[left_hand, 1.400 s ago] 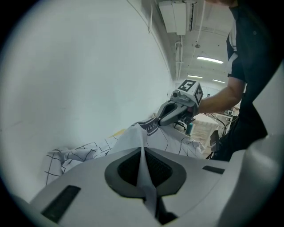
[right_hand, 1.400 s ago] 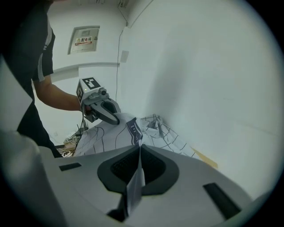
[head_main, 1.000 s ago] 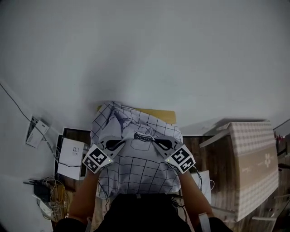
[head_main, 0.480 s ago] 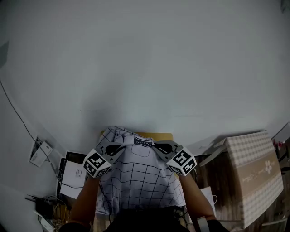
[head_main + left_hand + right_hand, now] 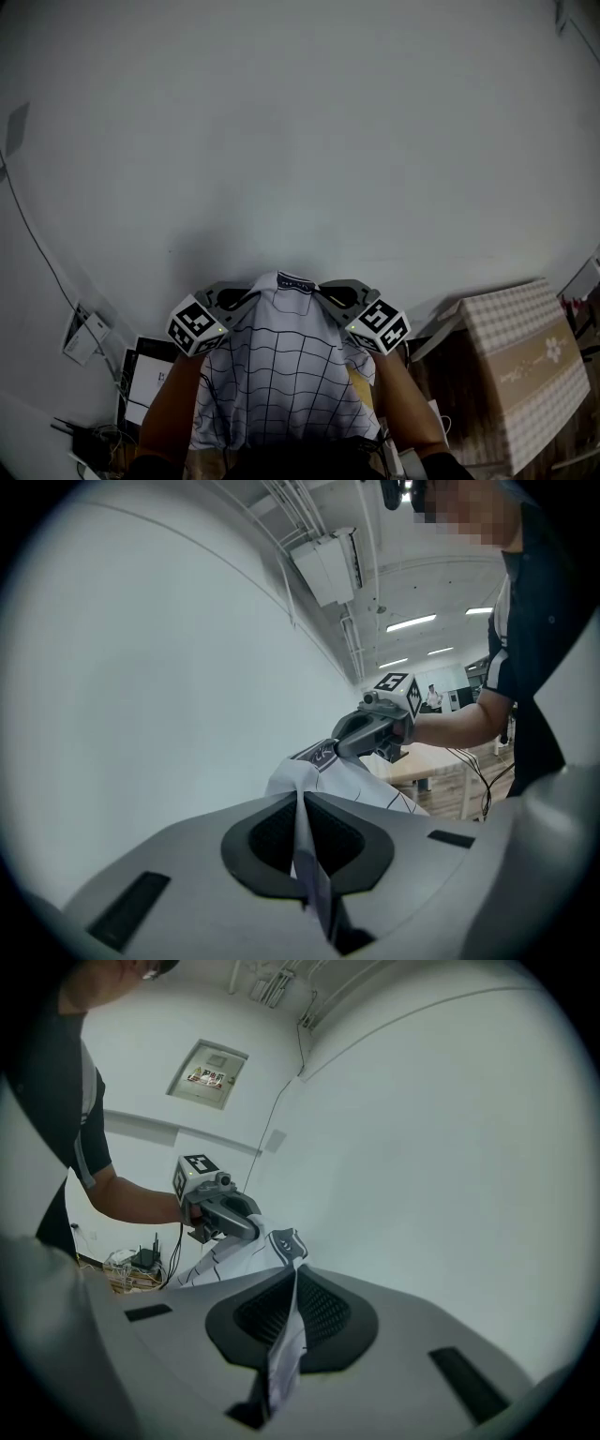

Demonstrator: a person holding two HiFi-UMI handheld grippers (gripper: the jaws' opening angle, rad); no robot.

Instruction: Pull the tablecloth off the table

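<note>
**Tablecloth held up by both tongs**

Tablecloth (image 5: 281,375), white with a dark grid, hung down between the person's arms in front of a pale wall (image 5: 300,141). The left tongs (image 5: 246,298) and right tongs (image 5: 330,294) were near each other, each clamped shut on a fold of its top edge.

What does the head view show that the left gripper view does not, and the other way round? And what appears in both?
Only the head view: the checked box at right and the white paper at lower left.
Only the left gripper view: ceiling lights, a ceiling unit, and, seen close, the left gripper shut on a fold of cloth.
Both: the grid-patterned tablecloth held up, and the right gripper gripping it.
</note>
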